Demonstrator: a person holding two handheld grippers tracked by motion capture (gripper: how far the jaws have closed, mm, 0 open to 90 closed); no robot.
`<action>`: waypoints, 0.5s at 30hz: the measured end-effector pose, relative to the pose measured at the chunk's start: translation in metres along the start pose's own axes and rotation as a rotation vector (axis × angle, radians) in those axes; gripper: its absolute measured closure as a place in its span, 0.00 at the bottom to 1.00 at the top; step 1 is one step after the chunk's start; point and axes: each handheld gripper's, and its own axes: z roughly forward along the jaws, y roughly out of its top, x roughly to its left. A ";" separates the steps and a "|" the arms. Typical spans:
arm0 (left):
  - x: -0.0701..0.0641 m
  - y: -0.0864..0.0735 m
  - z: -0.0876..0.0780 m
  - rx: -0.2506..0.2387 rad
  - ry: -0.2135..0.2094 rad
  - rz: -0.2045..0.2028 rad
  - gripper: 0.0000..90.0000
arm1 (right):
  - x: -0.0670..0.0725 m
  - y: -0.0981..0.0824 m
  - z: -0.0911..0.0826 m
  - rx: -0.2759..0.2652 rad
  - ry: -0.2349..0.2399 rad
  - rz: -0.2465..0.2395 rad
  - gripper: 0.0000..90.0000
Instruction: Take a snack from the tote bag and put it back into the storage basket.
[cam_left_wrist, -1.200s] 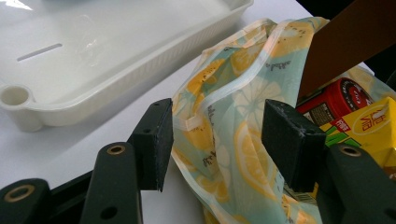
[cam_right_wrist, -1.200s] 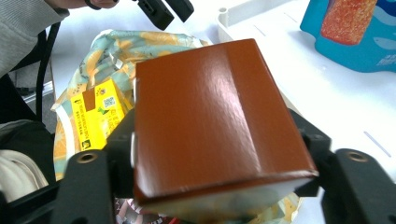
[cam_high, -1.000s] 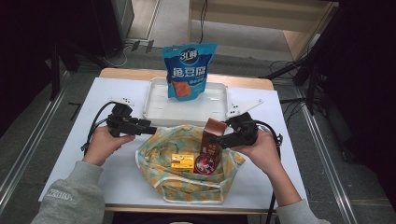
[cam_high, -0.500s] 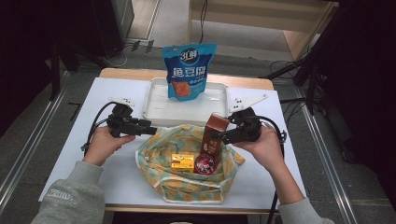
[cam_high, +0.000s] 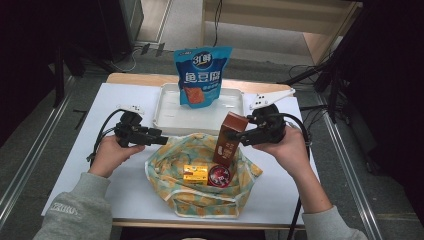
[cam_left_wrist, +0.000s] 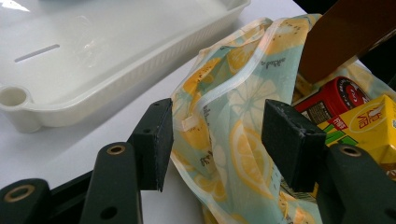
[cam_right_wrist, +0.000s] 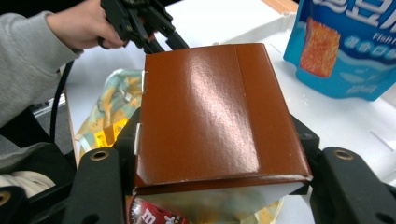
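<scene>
A brown carton (cam_high: 230, 140) hangs upright over the open lemon-print bag (cam_high: 200, 197), with my right gripper (cam_high: 245, 137) shut on its sides. In the right gripper view the carton (cam_right_wrist: 215, 107) spans the space between both jaws. My left gripper (cam_high: 162, 140) rests at the bag's left rim. Its jaws stand open, and the bag's edge (cam_left_wrist: 233, 107) lies loosely between them without being pressed. Inside the bag lie a yellow box (cam_high: 195, 173) and a red can (cam_high: 218, 176).
A white tray (cam_high: 165, 112) stands behind the bag, and a blue snack pouch (cam_high: 201, 75) stands upright in it. The white table top ends close behind the tray. Cables trail from both grippers across the table.
My right gripper has risen with the brown carton, lifting it higher out of the bag. The left gripper has stayed at the bag's rim.
</scene>
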 end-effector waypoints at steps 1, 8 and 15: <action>0.000 0.000 0.000 0.000 -0.001 -0.001 0.49 | 0.000 0.002 -0.002 -0.002 -0.004 -0.006 0.47; 0.000 0.000 0.001 0.000 -0.001 -0.003 0.49 | 0.000 0.016 -0.017 -0.013 -0.007 -0.018 0.47; 0.000 0.000 0.000 -0.002 -0.001 -0.001 0.49 | -0.001 0.027 -0.028 -0.026 -0.007 -0.017 0.48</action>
